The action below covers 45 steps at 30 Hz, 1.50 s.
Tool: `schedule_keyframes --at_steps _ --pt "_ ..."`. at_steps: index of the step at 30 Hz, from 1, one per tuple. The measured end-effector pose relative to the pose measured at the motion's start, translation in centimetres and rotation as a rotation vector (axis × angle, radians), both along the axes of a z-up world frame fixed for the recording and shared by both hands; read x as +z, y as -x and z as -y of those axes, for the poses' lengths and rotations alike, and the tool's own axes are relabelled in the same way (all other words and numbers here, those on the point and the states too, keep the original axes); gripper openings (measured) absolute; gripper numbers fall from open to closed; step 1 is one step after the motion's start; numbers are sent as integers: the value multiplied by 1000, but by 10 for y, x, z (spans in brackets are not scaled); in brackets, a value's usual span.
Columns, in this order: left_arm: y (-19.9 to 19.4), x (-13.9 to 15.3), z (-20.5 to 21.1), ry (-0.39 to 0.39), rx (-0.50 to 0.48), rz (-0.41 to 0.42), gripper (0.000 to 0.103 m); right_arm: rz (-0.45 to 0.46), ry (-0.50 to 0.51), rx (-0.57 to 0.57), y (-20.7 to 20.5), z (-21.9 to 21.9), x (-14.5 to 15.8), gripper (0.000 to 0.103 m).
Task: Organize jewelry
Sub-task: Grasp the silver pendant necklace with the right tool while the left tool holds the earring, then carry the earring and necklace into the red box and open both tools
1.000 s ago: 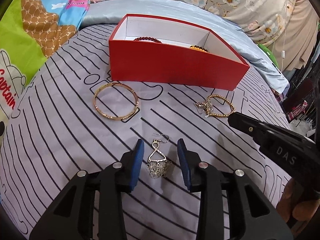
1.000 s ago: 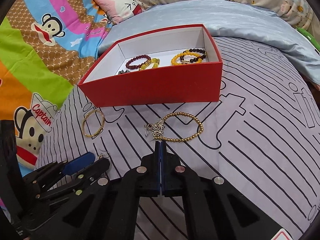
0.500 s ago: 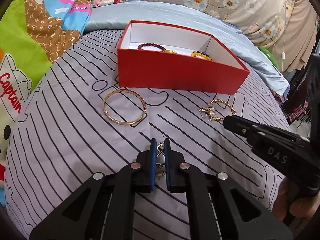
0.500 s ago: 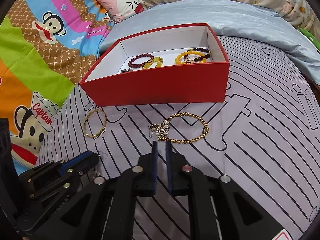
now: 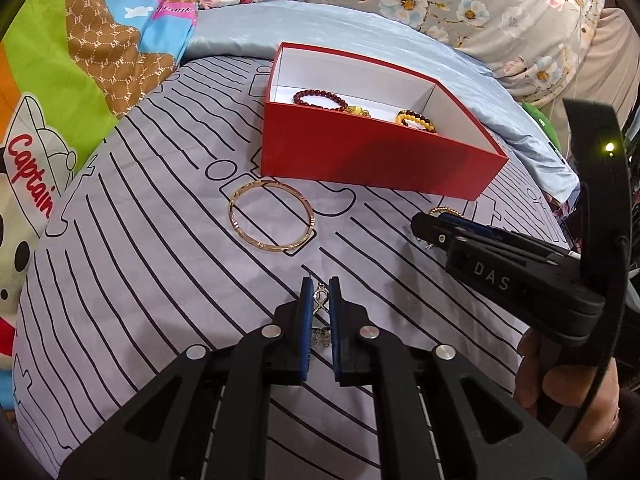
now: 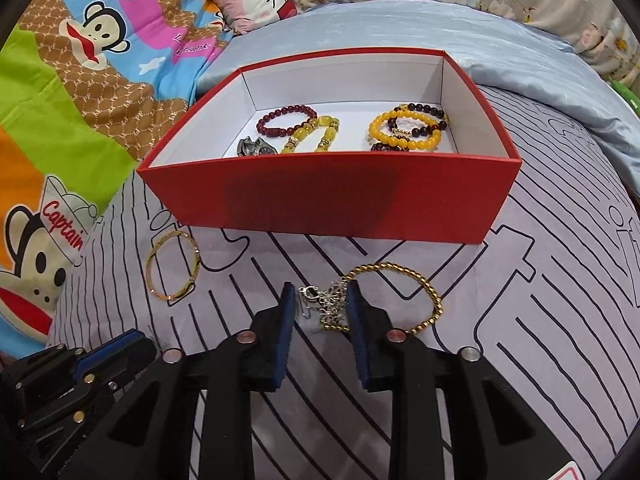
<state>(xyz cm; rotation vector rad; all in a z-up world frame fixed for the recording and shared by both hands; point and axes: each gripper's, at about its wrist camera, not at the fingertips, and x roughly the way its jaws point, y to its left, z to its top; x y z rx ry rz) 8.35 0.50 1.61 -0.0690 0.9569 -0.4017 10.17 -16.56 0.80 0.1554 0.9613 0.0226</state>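
A red box with a white inside holds several bead bracelets. My left gripper is shut on a silver earring and holds it above the striped cloth. A gold bangle lies in front of the box on the left. My right gripper is open, its fingers on either side of the silver charm end of a gold bead bracelet on the cloth. It also shows in the left wrist view.
The striped grey cloth covers a bed. A cartoon monkey blanket lies to the left, a pale blue cover behind the box, a floral fabric beyond. A hand holds the right gripper.
My left gripper closed on the silver earring and lifted it off the cloth. My right gripper opened and moved forward around the charm end of the gold bead bracelet.
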Motion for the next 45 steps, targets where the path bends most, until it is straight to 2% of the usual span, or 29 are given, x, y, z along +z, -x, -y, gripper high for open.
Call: schedule_keyframes --at_steps 2,14,26,32,39,45 --pt "0 -1 0 -1 0 -1 7 11 2 -3 3 2 1 18" --pt "5 4 5 14 -15 1 7 65 -42 -30 42 16 27 18" --pt "19 43 8 46 -46 35 7 117 -68 -27 74 15 61 18" --pt "10 79 9 57 -56 84 7 163 -79 -25 64 19 84 18" --pt "-25 123 20 62 -61 180 7 213 -51 -14 29 21 109 18" --pt "-61 136 35 58 -56 227 7 209 -62 -20 -9 24 109 18"
